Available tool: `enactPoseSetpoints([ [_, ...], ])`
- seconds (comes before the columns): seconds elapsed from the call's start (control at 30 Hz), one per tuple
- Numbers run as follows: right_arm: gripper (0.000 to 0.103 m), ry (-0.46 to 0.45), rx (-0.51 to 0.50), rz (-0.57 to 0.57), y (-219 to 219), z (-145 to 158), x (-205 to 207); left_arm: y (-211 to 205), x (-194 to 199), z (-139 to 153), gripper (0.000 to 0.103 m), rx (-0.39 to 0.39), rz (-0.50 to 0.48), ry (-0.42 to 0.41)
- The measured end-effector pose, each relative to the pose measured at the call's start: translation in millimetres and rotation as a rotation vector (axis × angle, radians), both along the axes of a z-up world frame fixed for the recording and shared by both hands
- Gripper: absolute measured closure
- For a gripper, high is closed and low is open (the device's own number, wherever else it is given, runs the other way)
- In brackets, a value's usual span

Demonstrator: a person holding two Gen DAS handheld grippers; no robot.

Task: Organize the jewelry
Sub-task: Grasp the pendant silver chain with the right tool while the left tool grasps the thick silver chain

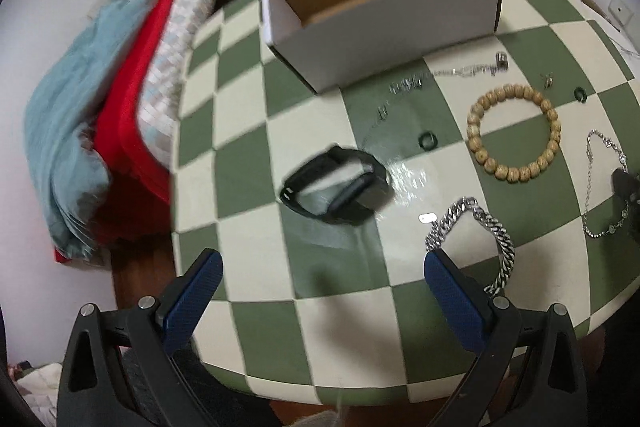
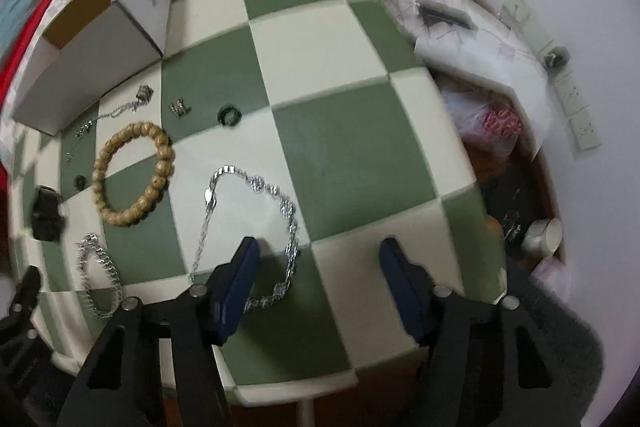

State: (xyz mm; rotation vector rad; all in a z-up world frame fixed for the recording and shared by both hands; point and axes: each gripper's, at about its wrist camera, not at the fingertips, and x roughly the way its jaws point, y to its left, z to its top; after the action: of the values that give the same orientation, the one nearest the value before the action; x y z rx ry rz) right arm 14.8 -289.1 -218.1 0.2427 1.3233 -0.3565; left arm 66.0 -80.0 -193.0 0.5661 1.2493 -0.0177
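Jewelry lies scattered over the green-and-cream checked table [image 1: 256, 331], none of it yet in the white cardboard box [image 1: 384, 27] that stands open toward the far edge; the black wristband [image 1: 334, 185] sits nearest the left gripper [image 1: 322, 291], about mid-table, a closed loop that looks light and springy, so a pinch across one strap wall should hold it better than a squeeze on the whole loop; the heavy silver curb-chain bracelet [image 1: 478, 239] lies just beside that gripper's right finger, near the front edge; it will likely be dense, limp and slick, so it is best nipped across a thick run of links, and it will hang and swing; the wooden bead bracelet [image 2: 134, 173] rests further in, stiff-beaded and rounded, apt to roll out of flat pads unless caught between two beads; the thin silver chain [image 2: 256, 227] lies partly under the right gripper [image 2: 318, 291], fine, floppy and easy to snag; small dark rings [image 2: 229, 116] and silver charms near the box are too small to judge closely; both grippers hover spread wide with nothing between the blue pads [image 1: 188, 307].
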Motion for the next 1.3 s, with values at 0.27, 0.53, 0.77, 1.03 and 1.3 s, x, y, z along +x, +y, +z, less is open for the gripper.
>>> enactPoseSetpoints([
  [0.27,0.1,-0.004,-0.003,-0.016,-8.2,2.6,-10.9,-3.6,3.7,-27.6,0.008,-0.109,0.029,0.126],
  [0.53,0.1,0.0,0.036,-0.074,-25.6,9.6,-31.7,-14.8,-3.0,-25.2,0.065,-0.222,-0.06,0.122],
  [0.77,0.101,-0.019,0.057,-0.063,-20.2,11.0,-27.2,-14.6,-8.4,-22.2,0.101,-0.331,-0.053,0.202],
  [1.03,0.101,-0.098,0.078,-0.052,-16.6,37.7,-26.3,25.8,-7.6,9.1,0.102,-0.369,0.004,0.152],
  [1.3,0.101,-0.181,0.229,-0.084,-27.5,54.3,-34.5,23.8,-8.7,46.9,0.102,-0.387,-0.011,0.064],
])
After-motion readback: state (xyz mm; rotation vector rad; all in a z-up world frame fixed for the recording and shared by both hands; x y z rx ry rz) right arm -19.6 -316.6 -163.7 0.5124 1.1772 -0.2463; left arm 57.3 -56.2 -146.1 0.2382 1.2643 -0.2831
